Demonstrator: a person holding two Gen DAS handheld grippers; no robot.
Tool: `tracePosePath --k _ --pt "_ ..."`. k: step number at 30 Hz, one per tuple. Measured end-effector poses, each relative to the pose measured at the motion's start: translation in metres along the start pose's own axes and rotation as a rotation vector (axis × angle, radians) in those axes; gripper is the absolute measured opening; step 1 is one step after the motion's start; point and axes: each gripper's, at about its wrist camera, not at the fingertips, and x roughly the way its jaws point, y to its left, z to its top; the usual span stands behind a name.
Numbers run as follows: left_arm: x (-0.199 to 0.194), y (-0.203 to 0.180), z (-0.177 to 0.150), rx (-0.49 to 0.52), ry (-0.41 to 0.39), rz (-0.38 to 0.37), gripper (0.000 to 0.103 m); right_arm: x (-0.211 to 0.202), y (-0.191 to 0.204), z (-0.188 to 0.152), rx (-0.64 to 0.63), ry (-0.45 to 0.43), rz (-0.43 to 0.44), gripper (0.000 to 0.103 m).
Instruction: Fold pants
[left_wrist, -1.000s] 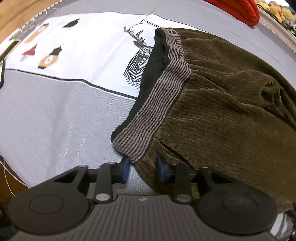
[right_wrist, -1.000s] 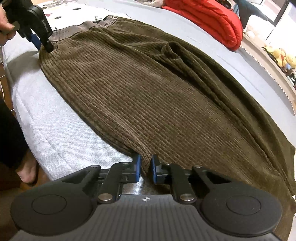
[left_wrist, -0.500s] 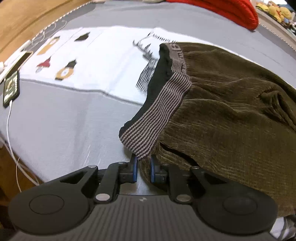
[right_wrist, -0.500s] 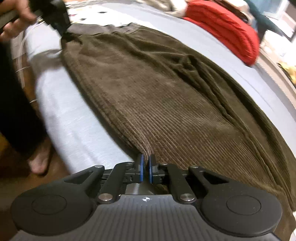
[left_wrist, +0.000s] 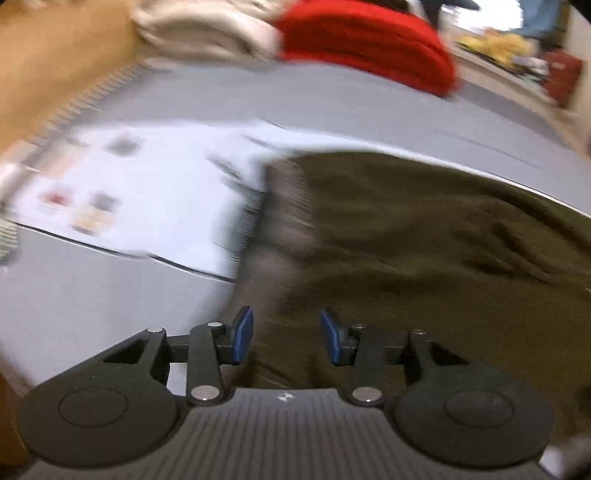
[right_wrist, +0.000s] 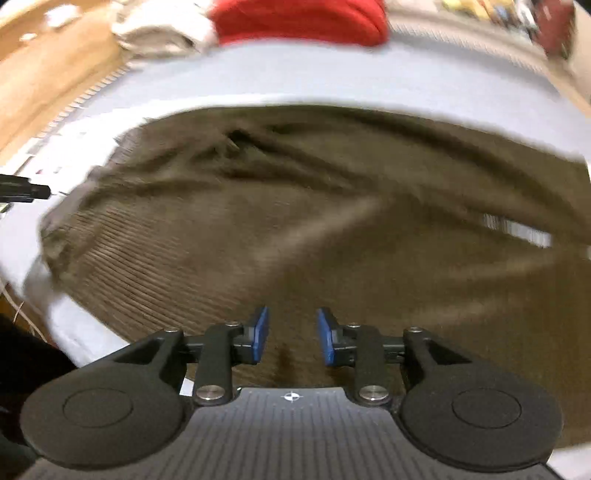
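Note:
Olive-brown corduroy pants (left_wrist: 424, 251) lie on a grey bed, folded over lengthwise, with the striped waistband (left_wrist: 284, 221) at the left; both views are motion-blurred. My left gripper (left_wrist: 286, 338) is open and empty just above the waist end of the pants. My right gripper (right_wrist: 291, 338) is open and empty above the pants (right_wrist: 295, 206), over their near edge. The tip of the left gripper shows at the left edge of the right wrist view (right_wrist: 26, 190).
A white printed T-shirt (left_wrist: 140, 184) lies on the grey bed (left_wrist: 110, 302) left of the pants. A red garment (left_wrist: 362, 44) and a beige one (left_wrist: 207, 33) lie at the far side. Wooden floor shows at the far left.
Both grippers held the pants' near edge half a second ago and have since opened and let go. The near edge now lies folded over the pants. Both cameras have swung upward.

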Motion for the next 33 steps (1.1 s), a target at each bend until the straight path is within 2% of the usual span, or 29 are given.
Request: tracePosePath --k 2,4,6,7,9,12,13,14,15,18,21,24,27,28,29,33 --pt "0.02 -0.006 -0.006 -0.011 0.109 -0.073 0.045 0.018 -0.005 -0.003 0.03 0.09 -0.051 0.032" --pt "0.048 -0.01 -0.017 0.035 0.267 -0.025 0.046 0.035 -0.012 -0.008 0.063 0.192 -0.101 0.032" --pt "0.048 -0.007 -0.014 -0.01 0.26 -0.031 0.047 0.032 -0.016 -0.004 0.107 0.178 -0.094 0.033" --pt "0.041 -0.007 -0.01 -0.01 0.232 -0.039 0.045 0.028 -0.017 0.0 0.128 0.155 -0.086 0.033" --pt "0.026 -0.008 -0.001 0.0 0.134 -0.048 0.045 0.017 -0.018 0.01 0.15 0.069 -0.083 0.033" --pt "0.014 -0.012 0.016 -0.013 0.057 -0.095 0.045 -0.001 -0.017 0.022 0.177 -0.056 -0.085 0.037" --pt "0.015 -0.011 0.022 -0.018 0.045 -0.104 0.041 -0.005 -0.018 0.026 0.178 -0.09 -0.094 0.038" --pt "0.015 -0.012 0.029 -0.017 0.036 -0.114 0.03 -0.008 -0.019 0.029 0.177 -0.113 -0.098 0.039" --pt "0.016 -0.015 0.039 -0.01 0.024 -0.126 0.025 -0.011 -0.02 0.033 0.178 -0.13 -0.095 0.039" --pt "0.02 -0.023 0.069 0.006 -0.014 -0.137 0.013 -0.01 -0.025 0.043 0.202 -0.155 -0.066 0.039" --pt "0.043 -0.028 0.115 0.001 -0.039 -0.142 0.013 -0.011 -0.029 0.049 0.188 -0.157 -0.022 0.04" --pt "0.08 -0.024 0.157 -0.025 -0.057 -0.129 0.013 -0.009 -0.031 0.054 0.148 -0.164 -0.027 0.04" --pt "0.127 -0.02 0.188 -0.012 -0.04 -0.107 0.022 -0.008 -0.035 0.059 0.138 -0.164 -0.028 0.04" --pt "0.14 -0.02 0.194 -0.002 -0.031 -0.104 0.032 -0.009 -0.037 0.06 0.142 -0.162 -0.03 0.04" --pt "0.154 -0.019 0.2 0.007 -0.018 -0.102 0.047 -0.009 -0.041 0.061 0.148 -0.161 -0.03 0.04" --pt "0.197 -0.022 0.218 0.065 0.01 -0.093 0.066 -0.007 -0.053 0.065 0.18 -0.153 -0.032 0.04"
